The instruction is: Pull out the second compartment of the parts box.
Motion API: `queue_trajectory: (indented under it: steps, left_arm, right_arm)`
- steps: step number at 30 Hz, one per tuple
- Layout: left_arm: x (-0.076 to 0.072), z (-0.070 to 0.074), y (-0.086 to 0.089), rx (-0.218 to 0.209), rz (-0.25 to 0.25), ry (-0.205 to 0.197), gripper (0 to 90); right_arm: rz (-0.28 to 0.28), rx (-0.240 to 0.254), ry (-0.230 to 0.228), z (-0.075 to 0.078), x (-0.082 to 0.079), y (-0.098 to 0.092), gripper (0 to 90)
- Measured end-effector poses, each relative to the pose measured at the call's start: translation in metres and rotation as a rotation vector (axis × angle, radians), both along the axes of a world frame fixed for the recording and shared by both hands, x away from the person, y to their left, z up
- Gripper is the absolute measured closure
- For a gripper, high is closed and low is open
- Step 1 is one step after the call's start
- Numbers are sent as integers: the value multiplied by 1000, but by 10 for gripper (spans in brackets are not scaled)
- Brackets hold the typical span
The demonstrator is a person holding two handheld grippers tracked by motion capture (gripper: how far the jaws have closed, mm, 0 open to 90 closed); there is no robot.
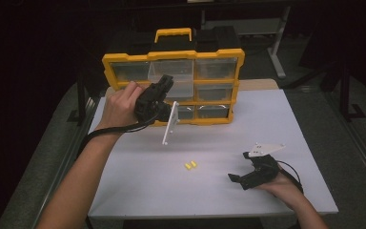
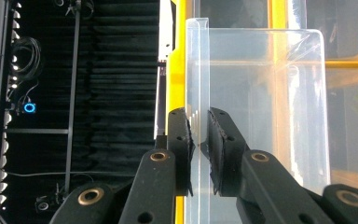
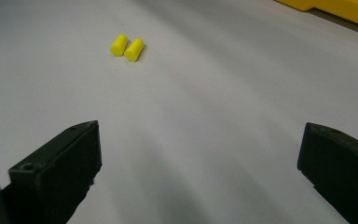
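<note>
A yellow organizer case [image 1: 171, 55] stands upright at the back of the white table [image 1: 138, 191], with clear bins in its compartments. One clear bin [image 1: 181, 76] in the top middle sticks out toward me. My left gripper [image 1: 166, 82] is shut on this bin's side wall. In the left gripper view the jaws [image 2: 199, 123] pinch the thin clear wall of the bin [image 2: 261, 93]. Two small yellow foam cylinders [image 1: 190, 165] lie side by side mid-table. My right gripper [image 1: 238, 166] rests low at the right, open and holding nothing, aimed at the cylinders [image 3: 127, 46] from a distance.
A black case [image 1: 219, 36] sits behind the organizer. The organizer's yellow corner [image 3: 340, 11] edges the right gripper view. A desk leg [image 1: 276, 52] stands off the table at the back right. Dark floor surrounds the table.
</note>
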State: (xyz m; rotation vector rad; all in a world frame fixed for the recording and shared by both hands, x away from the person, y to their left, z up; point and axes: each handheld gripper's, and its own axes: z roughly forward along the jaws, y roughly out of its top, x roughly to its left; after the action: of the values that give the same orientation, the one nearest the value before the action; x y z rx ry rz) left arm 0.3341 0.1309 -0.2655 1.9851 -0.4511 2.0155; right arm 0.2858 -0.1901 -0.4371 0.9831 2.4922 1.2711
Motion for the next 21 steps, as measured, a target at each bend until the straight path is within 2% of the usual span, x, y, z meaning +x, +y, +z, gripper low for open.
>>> queue_trajectory:
  steps: [21]
  left_arm:
    - [-11,-5,1,-2,-7,-9,798]
  right_arm:
    - [0,-2,-1,0,0,0,0]
